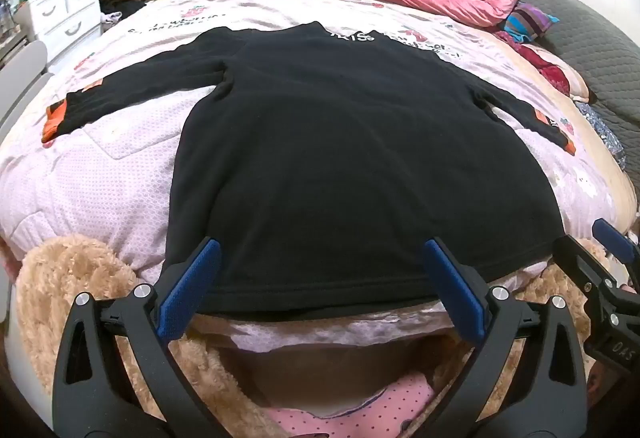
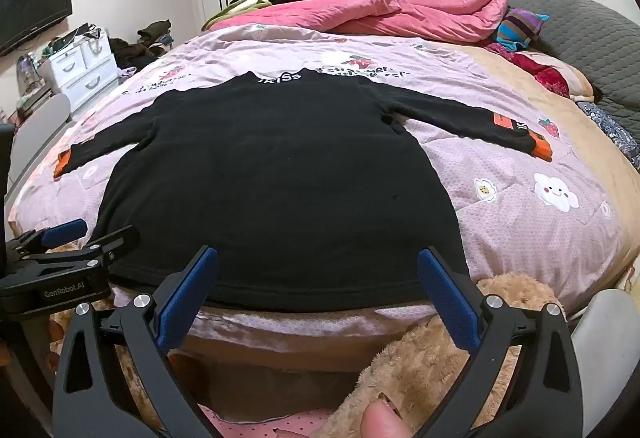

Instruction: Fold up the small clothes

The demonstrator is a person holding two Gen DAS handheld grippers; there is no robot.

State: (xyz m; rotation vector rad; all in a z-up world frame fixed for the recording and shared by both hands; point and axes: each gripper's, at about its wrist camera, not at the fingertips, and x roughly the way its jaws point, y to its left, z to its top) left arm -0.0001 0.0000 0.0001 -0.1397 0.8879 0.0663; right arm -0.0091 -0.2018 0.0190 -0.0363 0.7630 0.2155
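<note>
Grippers left and right gape wide, empty, above black sweater hem.

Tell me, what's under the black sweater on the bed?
The black sweater lies flat on a pink quilt printed with strawberries and clouds. The quilt shows all around it; whatever lies directly beneath stays covered.

Matt black fleece top on quilted cotton bedspread.

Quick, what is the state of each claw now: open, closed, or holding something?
Left claw: open, holding nothing, poised at the hem of the black sweater.
Right claw: open, holding nothing, at the same hem.
</note>
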